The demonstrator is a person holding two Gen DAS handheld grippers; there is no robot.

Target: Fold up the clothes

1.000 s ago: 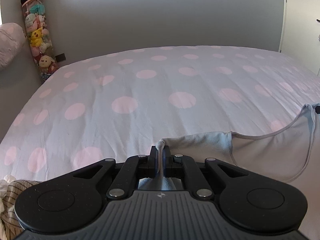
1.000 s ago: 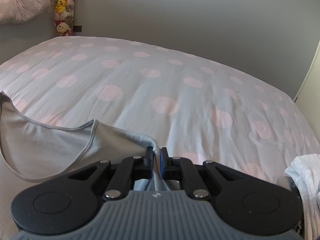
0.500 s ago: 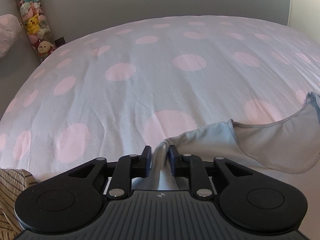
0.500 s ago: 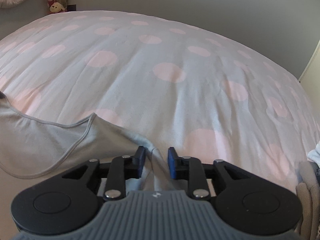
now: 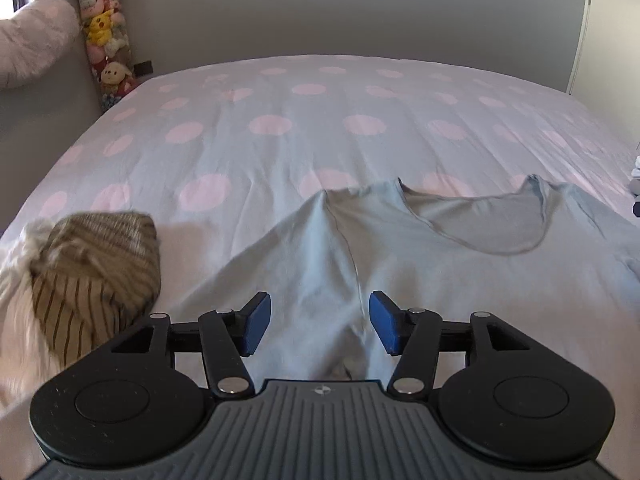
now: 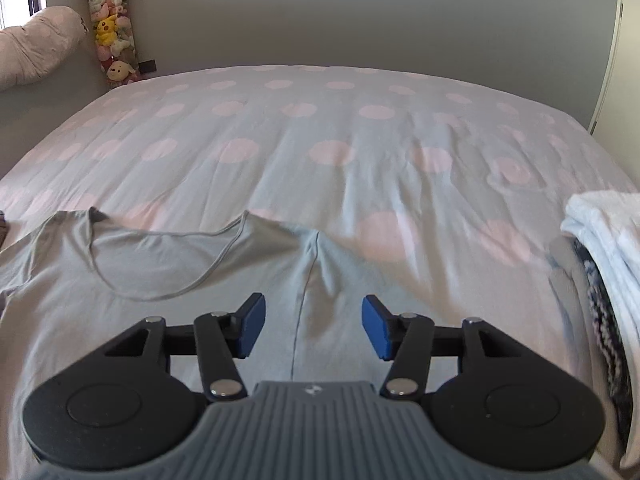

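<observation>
A light grey T-shirt (image 5: 400,256) lies flat on the polka-dot bed, neckline toward the far side. In the left wrist view my left gripper (image 5: 319,322) hovers over its left shoulder seam, jaws opening, blue pads apart and clear of the cloth. The same T-shirt (image 6: 168,280) shows in the right wrist view, where my right gripper (image 6: 313,326) hangs above the right shoulder seam, jaws also opening with nothing pinched. The fabric beneath each gripper lies loose on the bed.
A crumpled striped garment (image 5: 96,268) sits at the left of the shirt. A stack of folded white clothes (image 6: 604,264) rests at the right bed edge. A column of plush toys (image 5: 105,36) and a pillow (image 5: 32,40) stand at the far left.
Both grippers went from shut on the shirt's shoulders to open, letting the fabric drop flat. Both pulled back toward the near side, so more of the shirt shows.
</observation>
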